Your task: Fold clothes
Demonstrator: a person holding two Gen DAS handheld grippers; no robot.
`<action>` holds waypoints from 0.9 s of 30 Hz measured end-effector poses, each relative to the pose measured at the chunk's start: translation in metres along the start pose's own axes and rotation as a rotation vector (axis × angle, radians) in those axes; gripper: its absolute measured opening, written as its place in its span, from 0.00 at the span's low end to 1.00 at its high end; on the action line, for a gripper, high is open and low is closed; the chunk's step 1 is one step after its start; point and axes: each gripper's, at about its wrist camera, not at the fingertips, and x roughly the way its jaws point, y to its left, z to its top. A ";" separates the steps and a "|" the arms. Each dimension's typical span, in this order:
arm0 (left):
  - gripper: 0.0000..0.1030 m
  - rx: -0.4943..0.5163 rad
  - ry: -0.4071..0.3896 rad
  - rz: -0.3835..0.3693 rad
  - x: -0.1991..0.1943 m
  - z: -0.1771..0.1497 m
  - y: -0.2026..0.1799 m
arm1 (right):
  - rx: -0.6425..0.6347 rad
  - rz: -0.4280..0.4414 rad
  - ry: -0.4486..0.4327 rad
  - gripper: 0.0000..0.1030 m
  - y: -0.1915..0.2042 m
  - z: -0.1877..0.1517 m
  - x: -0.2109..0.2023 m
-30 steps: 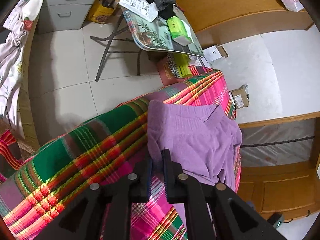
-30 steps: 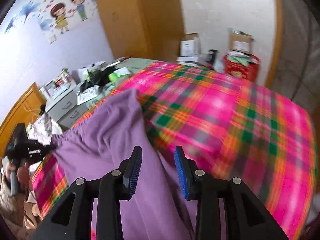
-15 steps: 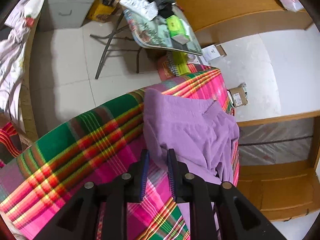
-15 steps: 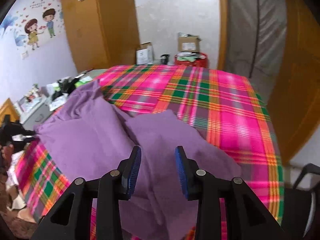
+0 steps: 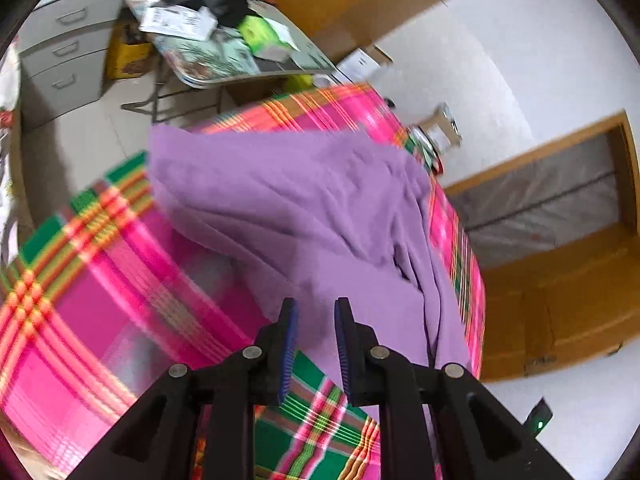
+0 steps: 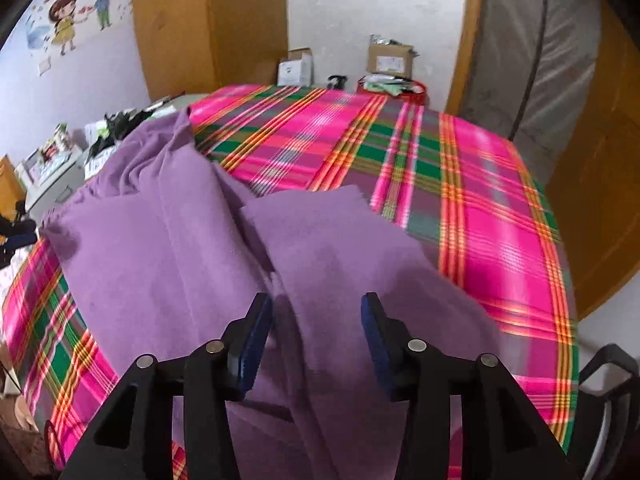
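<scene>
The left gripper (image 5: pixel 315 334) hangs over the near edge of the purple garment (image 5: pixel 304 204), its blue-padded fingers (image 5: pixel 289 344) a narrow gap apart with nothing between them. The right gripper (image 6: pixel 317 338) sits low over the same purple garment (image 6: pixel 172 248), its fingers (image 6: pixel 256 338) spread wide and empty, cloth showing through the gap. The garment lies rumpled on a table under a pink, green and orange plaid cloth (image 6: pixel 472 184), bunched toward the left half in the right wrist view, with one fold lapping over another near the middle and the right half of the plaid bare. Beyond the table in the left wrist view stands a folding tray table (image 5: pixel 240 60) heaped with papers, dark items and a bright green package, and left of it a grey drawer cabinet (image 5: pixel 68 60). In the right wrist view cardboard boxes (image 6: pixel 390 60) and a red container (image 6: pixel 394 88) rest on the floor past the far edge, by a wooden wardrobe (image 6: pixel 208 24), with cartoon stickers (image 6: pixel 82 4) on the wall. The left wrist view is smeared by motion, so the plaid near the camera and the small items at the table's far right corner are hard to make out. The garment's nearest part is cut off below both gripper bodies. Both grippers point forward and downward at the cloth.
</scene>
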 end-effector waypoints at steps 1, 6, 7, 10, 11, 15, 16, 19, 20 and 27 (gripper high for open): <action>0.18 0.014 0.014 -0.004 0.004 -0.003 -0.005 | -0.012 -0.014 0.011 0.47 0.002 -0.001 0.004; 0.18 0.083 0.081 -0.022 0.024 -0.017 -0.033 | -0.012 -0.083 0.047 0.45 -0.002 -0.005 0.017; 0.18 0.093 0.089 -0.022 0.027 -0.020 -0.037 | 0.003 -0.070 0.043 0.36 -0.005 -0.006 0.016; 0.18 0.104 0.113 -0.021 0.035 -0.025 -0.043 | 0.059 -0.043 0.026 0.10 -0.015 -0.008 0.011; 0.18 0.108 0.120 -0.019 0.038 -0.026 -0.045 | 0.084 -0.042 0.015 0.09 -0.021 -0.010 0.008; 0.18 0.126 0.141 -0.007 0.045 -0.033 -0.051 | 0.185 -0.060 -0.024 0.08 -0.047 -0.021 -0.009; 0.18 0.128 0.145 -0.006 0.047 -0.035 -0.052 | 0.211 -0.064 -0.034 0.08 -0.053 -0.024 -0.013; 0.18 0.130 0.157 -0.003 0.052 -0.039 -0.055 | 0.287 -0.078 -0.064 0.08 -0.073 -0.033 -0.026; 0.18 0.130 0.159 0.000 0.053 -0.040 -0.056 | 0.312 -0.082 -0.074 0.08 -0.079 -0.036 -0.030; 0.18 0.136 0.174 0.012 0.058 -0.047 -0.060 | 0.486 -0.116 -0.142 0.08 -0.124 -0.058 -0.059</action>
